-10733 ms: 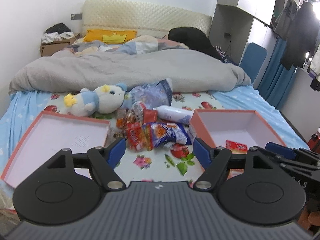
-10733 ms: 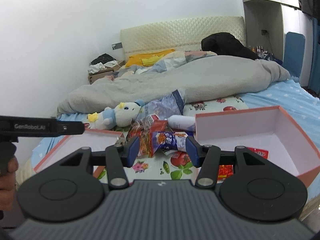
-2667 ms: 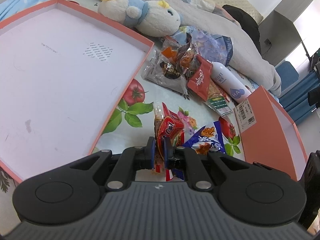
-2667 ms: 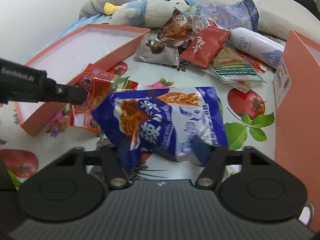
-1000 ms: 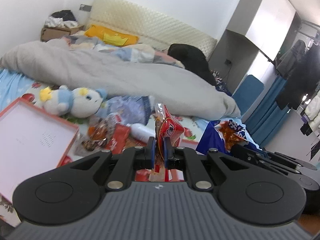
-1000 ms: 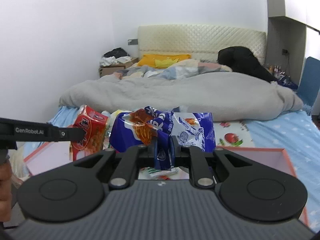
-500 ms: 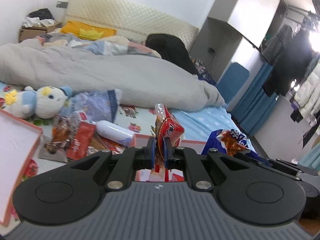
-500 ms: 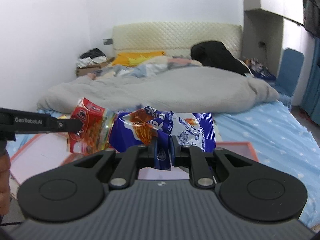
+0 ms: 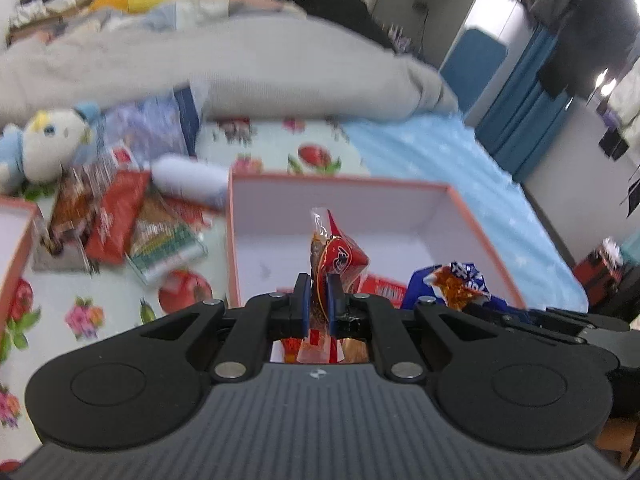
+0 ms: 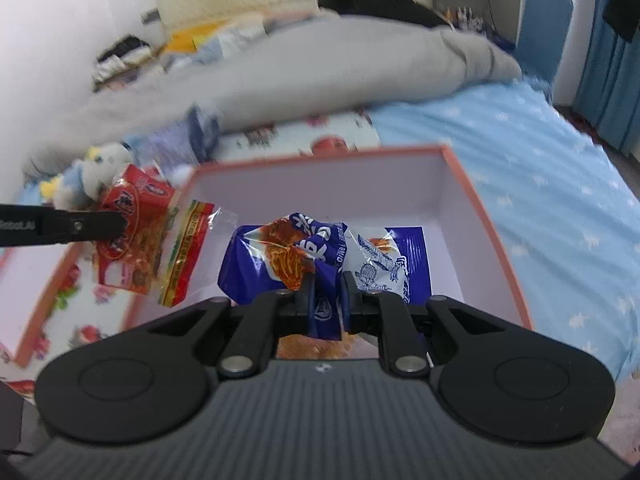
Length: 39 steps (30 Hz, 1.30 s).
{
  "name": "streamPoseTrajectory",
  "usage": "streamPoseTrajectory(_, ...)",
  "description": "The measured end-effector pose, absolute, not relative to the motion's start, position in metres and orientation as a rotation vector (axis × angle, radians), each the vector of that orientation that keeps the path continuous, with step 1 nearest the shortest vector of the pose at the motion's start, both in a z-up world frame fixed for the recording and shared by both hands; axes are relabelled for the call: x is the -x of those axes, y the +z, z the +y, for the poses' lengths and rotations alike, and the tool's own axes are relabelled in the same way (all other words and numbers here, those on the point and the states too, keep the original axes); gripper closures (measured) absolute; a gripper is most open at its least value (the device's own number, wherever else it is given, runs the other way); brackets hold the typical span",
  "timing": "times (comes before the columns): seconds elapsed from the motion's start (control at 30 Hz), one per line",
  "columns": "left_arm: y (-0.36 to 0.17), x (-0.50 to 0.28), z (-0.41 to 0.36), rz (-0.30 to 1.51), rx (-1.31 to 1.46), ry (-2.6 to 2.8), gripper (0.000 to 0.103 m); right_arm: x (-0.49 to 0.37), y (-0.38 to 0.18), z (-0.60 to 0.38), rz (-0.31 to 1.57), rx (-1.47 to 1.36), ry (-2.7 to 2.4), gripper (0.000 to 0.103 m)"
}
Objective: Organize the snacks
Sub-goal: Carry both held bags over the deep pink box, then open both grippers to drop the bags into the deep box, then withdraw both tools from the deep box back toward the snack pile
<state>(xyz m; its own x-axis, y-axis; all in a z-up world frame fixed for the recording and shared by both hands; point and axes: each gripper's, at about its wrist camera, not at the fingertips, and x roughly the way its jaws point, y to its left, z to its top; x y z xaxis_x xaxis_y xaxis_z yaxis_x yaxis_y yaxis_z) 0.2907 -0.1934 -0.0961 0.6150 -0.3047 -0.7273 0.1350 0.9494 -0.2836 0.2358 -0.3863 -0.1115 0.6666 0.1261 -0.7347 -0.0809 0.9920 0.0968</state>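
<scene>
My left gripper [image 9: 319, 300] is shut on a red snack packet [image 9: 338, 258] and holds it above the open orange box [image 9: 472, 216] with a white inside. A red packet [image 9: 380, 290] lies on the box floor. My right gripper [image 10: 327, 298] is shut on a crumpled blue and white snack bag [image 10: 360, 248], also over the same orange box [image 10: 480, 208]. In the right wrist view the left gripper's finger [image 10: 76, 226] pinches the red packet [image 10: 136, 240] over the box's left wall. In the left wrist view the blue bag [image 9: 460, 280] shows at lower right.
Several loose snack packets [image 9: 116, 216] and a white bottle [image 9: 188, 180] lie on the flowered sheet left of the box. A plush toy [image 9: 44, 144] sits beyond them. The box lid [image 9: 16, 240] lies at far left. A grey duvet [image 9: 240, 64] covers the bed behind.
Both grippers have come down and tilted towards the orange box with their snacks still held. The box now fills the middle of both views.
</scene>
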Motion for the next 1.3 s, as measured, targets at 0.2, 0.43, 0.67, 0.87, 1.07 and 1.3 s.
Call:
streamPoseTrajectory(0.2, -0.119, -0.297, -0.203, 0.955, 0.195, -0.272, 0.093, -0.24, -0.132, -0.399, 0.908, -0.116, 0.106, 0.087)
streamPoseTrajectory(0.43, -0.119, -0.3, -0.21, 0.981, 0.169, -0.289, 0.087, -0.238, -0.141, -0.403, 0.935, -0.143, 0.072, 0.078)
streamPoseTrajectory(0.67, -0.1, -0.299, -0.206, 0.937, 0.145, -0.276, 0.029, -0.237, -0.123, -0.406, 0.88, -0.153, 0.065, 0.002)
streamPoseTrajectory(0.87, -0.07, -0.292, -0.194, 0.87, 0.135, -0.269, 0.021, -0.229, -0.094, -0.408, 0.785, -0.2, 0.054, 0.0)
streamPoseTrajectory(1.07, -0.035, -0.277, -0.176, 0.8, 0.132, -0.275, 0.015, -0.216, -0.061, -0.398, 0.699, -0.223, 0.049, 0.0)
streamPoseTrajectory(1.3, -0.003, -0.253, -0.15, 0.726, 0.14, -0.27, 0.011, -0.197, -0.036, -0.375, 0.636, -0.219, 0.076, 0.0)
